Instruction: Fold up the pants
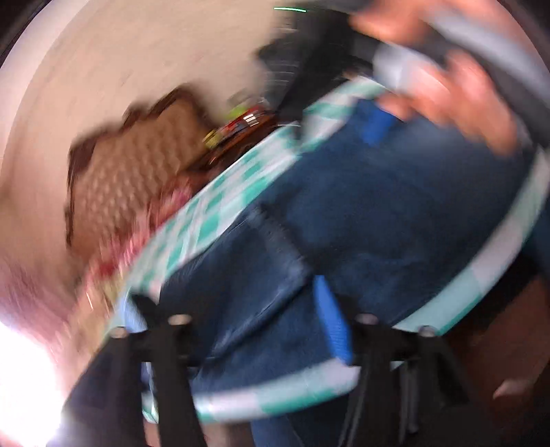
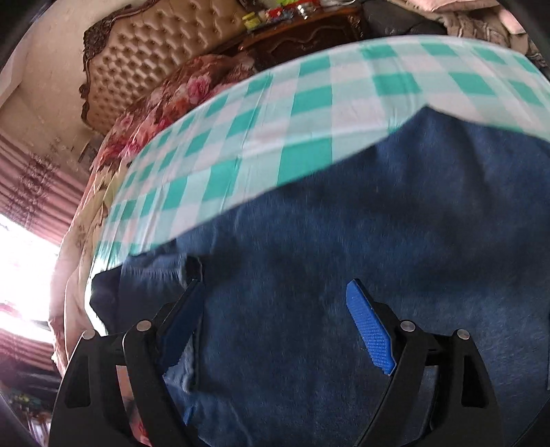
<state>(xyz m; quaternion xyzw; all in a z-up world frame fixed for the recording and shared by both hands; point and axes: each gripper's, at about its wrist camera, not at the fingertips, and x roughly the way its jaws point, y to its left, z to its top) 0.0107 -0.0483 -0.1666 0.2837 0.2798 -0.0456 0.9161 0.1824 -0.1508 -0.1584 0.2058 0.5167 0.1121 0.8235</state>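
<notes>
Blue denim pants [image 2: 343, 240] lie spread on a table with a green-and-white checked cloth [image 2: 292, 113]. My right gripper [image 2: 275, 292] is open just above the pants, its blue pads [image 2: 369, 330] wide apart over the denim near a leg edge. In the blurred left wrist view the pants [image 1: 378, 213] fill the middle. My left gripper [image 1: 240, 302] hangs over them with its jaws apart; one blue pad [image 1: 331, 319] shows, the other is hidden. The right gripper's blue pad and the person's hand [image 1: 457, 89] show at the far end of the pants.
A tufted beige headboard [image 2: 137, 58] and a floral bedspread [image 2: 172, 99] lie beyond the table's left side. A dark wooden cabinet [image 2: 309, 31] with small items stands behind. A bright window [image 2: 24, 268] with pink curtains is at the left.
</notes>
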